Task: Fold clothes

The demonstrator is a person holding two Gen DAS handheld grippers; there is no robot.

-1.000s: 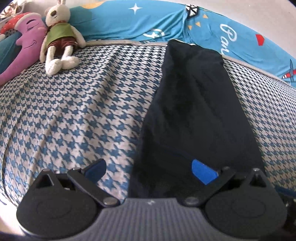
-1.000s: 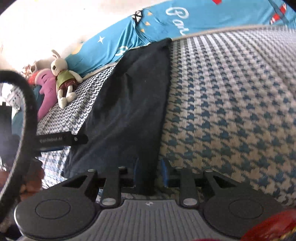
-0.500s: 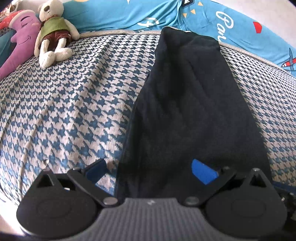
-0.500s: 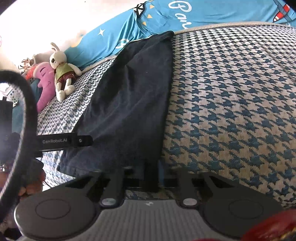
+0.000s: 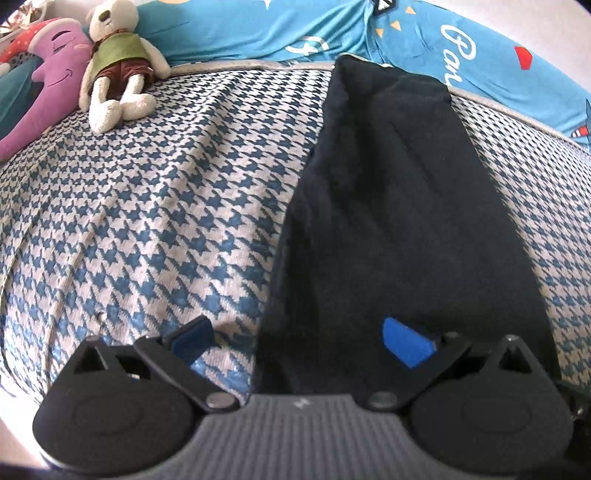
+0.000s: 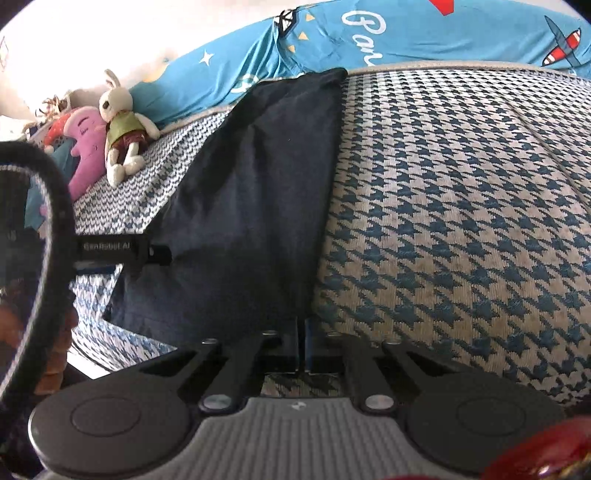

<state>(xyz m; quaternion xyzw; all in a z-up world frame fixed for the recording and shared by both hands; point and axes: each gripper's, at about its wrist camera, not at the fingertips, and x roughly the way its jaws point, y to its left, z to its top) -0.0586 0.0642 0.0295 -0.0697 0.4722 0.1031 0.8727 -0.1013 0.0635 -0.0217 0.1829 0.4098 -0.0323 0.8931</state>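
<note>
1. Dark garment (image 5: 399, 206) lies stretched in a long narrow strip across the houndstooth bedspread (image 5: 166, 221), its far end up against the blue printed bedding (image 5: 258, 33) and its near end at the bed's front edge.
2. Right gripper (image 6: 301, 343) has its jaws pressed together on the garment's near right corner (a firm pinch, by the look of it).
3. Left gripper (image 5: 297, 338) is spread wide, straddling the near left edge; one pad sits over bedspread, the other over dark cloth.
4. Judging by this, a near-end grab is in hand: the left needs to close on its corner, then both can carry the hem toward the far end.
5. Room looks generous: bare bedspread on both sides, with the plush rabbit (image 5: 118, 70) well off to the left.
</note>
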